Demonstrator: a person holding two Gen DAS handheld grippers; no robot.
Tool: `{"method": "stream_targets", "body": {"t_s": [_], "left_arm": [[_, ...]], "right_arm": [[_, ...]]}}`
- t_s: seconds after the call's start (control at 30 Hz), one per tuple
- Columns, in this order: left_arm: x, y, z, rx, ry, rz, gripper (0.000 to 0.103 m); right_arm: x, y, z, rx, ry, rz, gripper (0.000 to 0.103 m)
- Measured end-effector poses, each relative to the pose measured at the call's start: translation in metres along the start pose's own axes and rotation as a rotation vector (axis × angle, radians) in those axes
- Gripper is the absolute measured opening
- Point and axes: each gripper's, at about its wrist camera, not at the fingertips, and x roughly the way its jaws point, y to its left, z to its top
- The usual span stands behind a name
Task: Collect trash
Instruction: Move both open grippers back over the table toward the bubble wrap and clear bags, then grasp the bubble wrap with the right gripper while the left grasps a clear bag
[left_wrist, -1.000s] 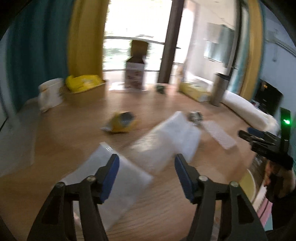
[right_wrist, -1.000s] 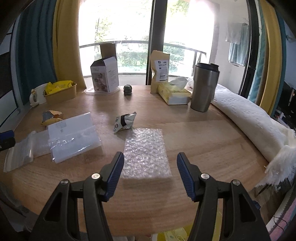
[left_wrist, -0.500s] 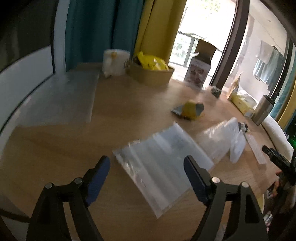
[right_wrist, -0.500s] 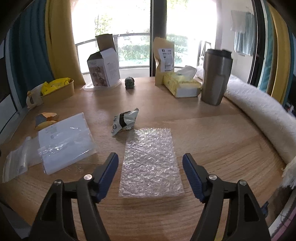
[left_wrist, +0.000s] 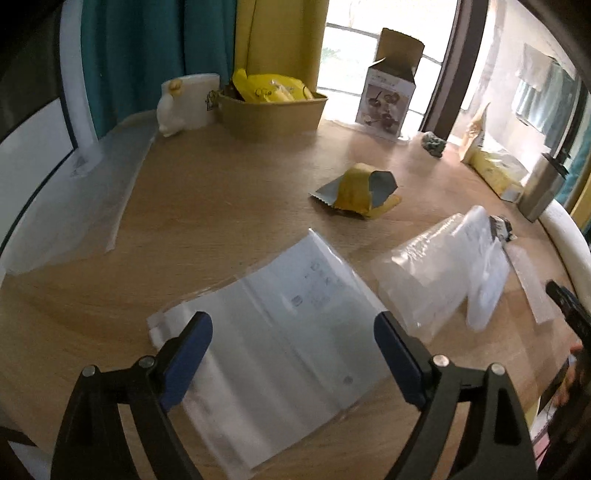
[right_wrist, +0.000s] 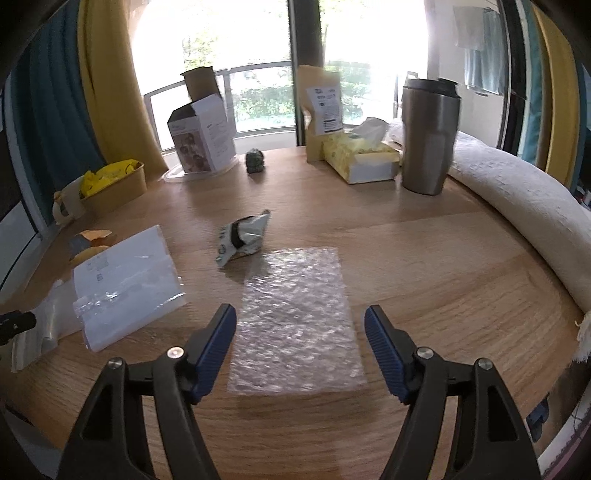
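right wrist: right tongs (right_wrist: 300, 332) wide over bubble wrap (right_wrist: 295, 321); crumpled wrapper (right_wrist: 243, 238) beyond. left tongs (left_wrist: 293, 345) wide over plastic bag (left_wrist: 280, 339).

You are working over a wooden table (right_wrist: 424, 258), matt, with visible grain. You are facing a sheet of bubble wrap (right_wrist: 295, 317), clear plastic, pebbled and glinting. You are seeing a clear plastic bag (left_wrist: 280, 339), smooth and glossy, and a second plastic bag (left_wrist: 439, 269), frosted and crinkled. You are looking at a crumpled foil wrapper (right_wrist: 243, 238), shiny, and a yellow wrapper (left_wrist: 360, 192) with a dull grey lining. You are viewing a brushed metal tumbler (right_wrist: 428, 136), a matt cardboard box (right_wrist: 203, 138), and a rough white cloth roll (right_wrist: 524, 221).
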Motion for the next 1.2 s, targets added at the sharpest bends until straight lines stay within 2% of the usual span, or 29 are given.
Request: {"method": "stream_targets", "body": {"t_s": [0.2,0.4,0.53,0.7,0.8,0.97,1.13,1.2], "left_arm": [[0.007,-0.014,0.012,0.010,-0.020,0.036,0.090],[0.023,-0.033,0.006,0.154,0.026,0.092,0.090],[0.018,-0.026,-0.003,0.194,0.048,0.102,0.090],[-0.004,-0.005,-0.017,0.243,0.012,0.186,0.090],[-0.009,0.008,-0.023,0.238,0.007,0.200,0.090],[-0.009,0.019,-0.023,0.207,0.023,0.153,0.090],[-0.009,0.032,-0.025,0.169,0.028,0.062,0.089],[-0.010,0.030,-0.028,0.190,0.015,0.051,0.084]], "right_arm": [[0.000,-0.013,-0.004,0.035,0.006,-0.012,0.070],[0.001,-0.012,-0.003,0.020,0.004,0.000,0.070],[0.001,-0.011,-0.004,0.022,0.004,0.004,0.070],[0.008,-0.004,-0.010,0.003,0.034,0.015,0.070],[0.013,0.004,-0.012,-0.024,0.042,0.015,0.070],[0.023,0.021,-0.014,-0.097,0.049,-0.022,0.070],[0.022,0.020,-0.015,-0.083,0.058,-0.026,0.070],[0.021,0.020,-0.016,-0.091,0.058,-0.026,0.067]]}}
